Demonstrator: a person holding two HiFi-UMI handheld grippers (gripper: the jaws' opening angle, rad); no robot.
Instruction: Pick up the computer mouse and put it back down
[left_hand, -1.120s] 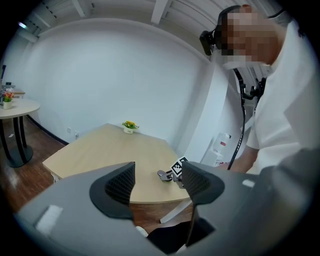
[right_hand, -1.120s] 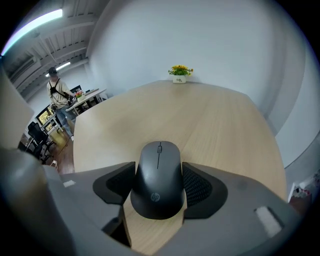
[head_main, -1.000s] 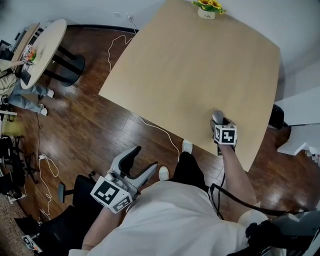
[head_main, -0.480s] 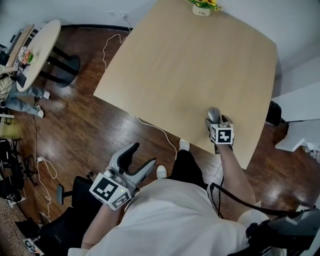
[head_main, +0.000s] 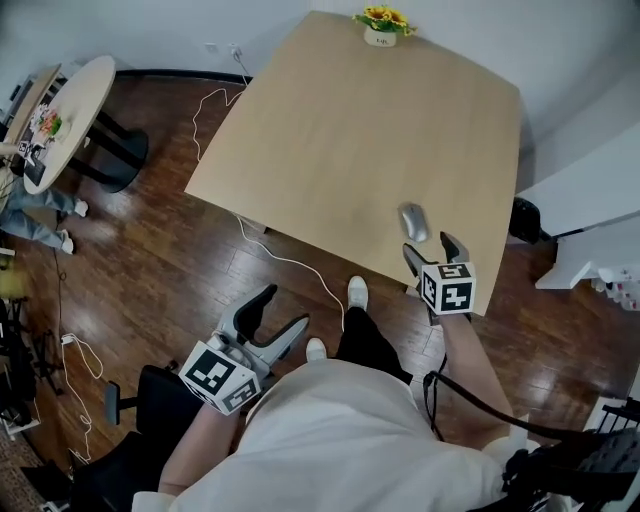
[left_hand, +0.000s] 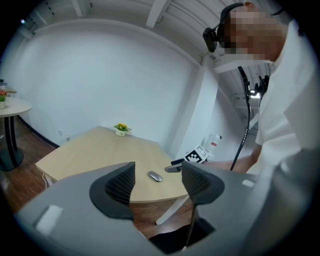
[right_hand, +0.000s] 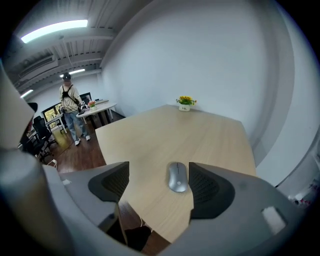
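Note:
A grey computer mouse (head_main: 412, 221) lies flat on the light wooden table (head_main: 360, 140), near its front edge; it also shows in the right gripper view as the mouse (right_hand: 177, 176) and in the left gripper view as the mouse (left_hand: 155, 176). My right gripper (head_main: 432, 250) hangs open just short of the mouse, at the table's edge, nothing between its fingers (right_hand: 205, 190). My left gripper (head_main: 275, 318) is open and empty, low over the floor by the person's lap, well away from the table.
A small pot of yellow flowers (head_main: 381, 24) stands at the table's far edge. A white cable (head_main: 290, 262) runs across the dark wooden floor. A round table (head_main: 62, 115) and a standing person (right_hand: 69, 114) are off to the left. White furniture (head_main: 585, 215) sits to the right.
My right gripper has let go of the mouse and drawn back toward the table's edge; the mouse now lies alone on the table. The left gripper has barely moved.

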